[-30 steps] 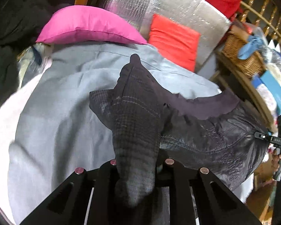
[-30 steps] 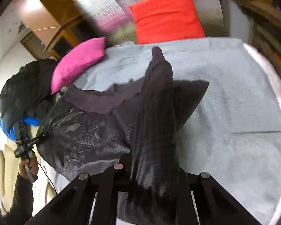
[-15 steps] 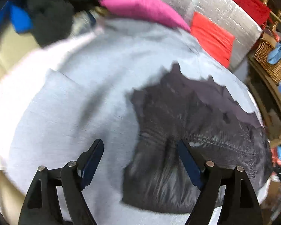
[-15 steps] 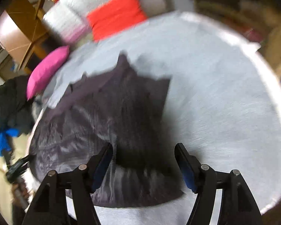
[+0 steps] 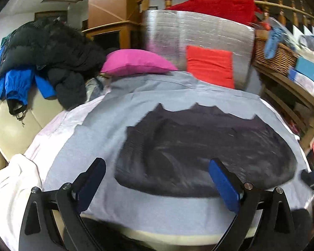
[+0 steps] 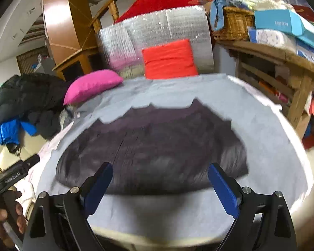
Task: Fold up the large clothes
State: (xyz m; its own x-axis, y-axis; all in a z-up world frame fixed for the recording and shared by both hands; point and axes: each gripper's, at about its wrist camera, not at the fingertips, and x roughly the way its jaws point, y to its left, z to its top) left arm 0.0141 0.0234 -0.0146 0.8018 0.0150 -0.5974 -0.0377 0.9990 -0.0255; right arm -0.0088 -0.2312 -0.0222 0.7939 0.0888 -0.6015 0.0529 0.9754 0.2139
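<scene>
A dark padded jacket [image 5: 203, 150] lies folded flat on the grey sheet [image 5: 98, 129]; it also shows in the right wrist view [image 6: 157, 146]. My left gripper [image 5: 157, 175] is open and empty, hanging above the near edge of the sheet, apart from the jacket. My right gripper [image 6: 159, 179] is open and empty too, above the jacket's near edge. The left gripper's black body [image 6: 14, 175] shows at the left of the right wrist view.
A pink pillow [image 5: 136, 62] and a red cushion [image 5: 209, 67] lean at the far end against a silver foil panel [image 5: 198, 31]. A pile of black and blue coats [image 5: 41, 52] sits at the left. A wooden shelf with a wicker basket [image 6: 234, 23] stands at the right.
Both grippers let go of the jacket's fabric, opened and pulled back and up. The jacket dropped flat onto the sheet.
</scene>
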